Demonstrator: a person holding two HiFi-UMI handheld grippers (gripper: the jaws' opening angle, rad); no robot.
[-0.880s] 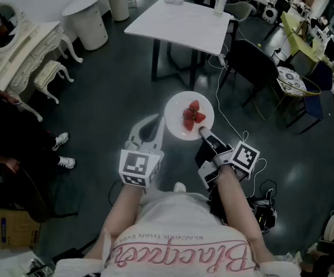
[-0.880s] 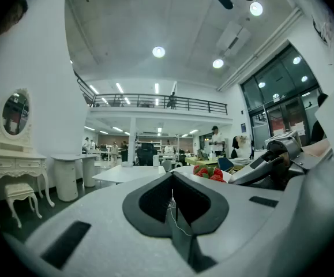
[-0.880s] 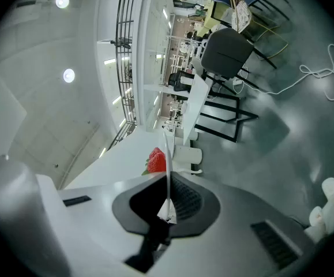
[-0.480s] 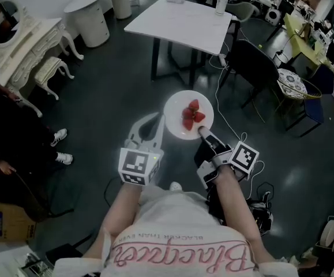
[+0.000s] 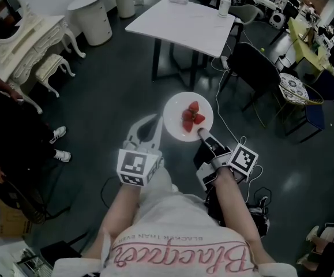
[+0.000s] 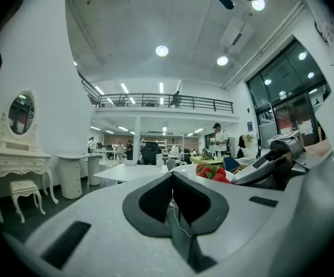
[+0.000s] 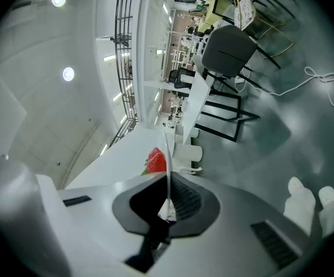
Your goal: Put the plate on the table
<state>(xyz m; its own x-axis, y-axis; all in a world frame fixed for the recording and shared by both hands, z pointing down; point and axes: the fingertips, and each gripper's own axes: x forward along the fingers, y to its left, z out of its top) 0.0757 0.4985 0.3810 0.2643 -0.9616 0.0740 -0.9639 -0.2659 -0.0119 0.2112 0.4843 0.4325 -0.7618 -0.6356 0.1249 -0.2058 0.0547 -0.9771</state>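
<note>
Close to the body, left gripper (image 5: 148, 126): jaws pressed together with nothing between them; held level just left of the plate, taking no part in the carry.
Right gripper (image 5: 202, 134): jaws clamped on the near rim of the plate; in the right gripper view the thin rim stands edge-on between the pads (image 7: 181, 198).
Plate (image 5: 177, 109): white and round, carried in the air over the dark floor (image 5: 97, 108), roughly flat, held by one edge only and well short of the table.
Strawberries (image 5: 192, 115): small red pile on the plate, right of centre and near the gripped rim; loose, judged liable to slide if the plate tips.
Chair (image 5: 252, 62): black, beside the table's near right corner, to the right of the straight path ahead.
Table (image 5: 181, 21): white top, ahead of the plate; the near part is bare, with a can (image 5: 224, 6) toward the far edge.
Step in hand: transport. The plate is gripped and lifted but not yet over the table.
Next move: walk the plate forward over the near bare part of the table, keep it level, and lower it until the base rests flat. Only then spread the right jaws and draw back along the rim line.
</note>
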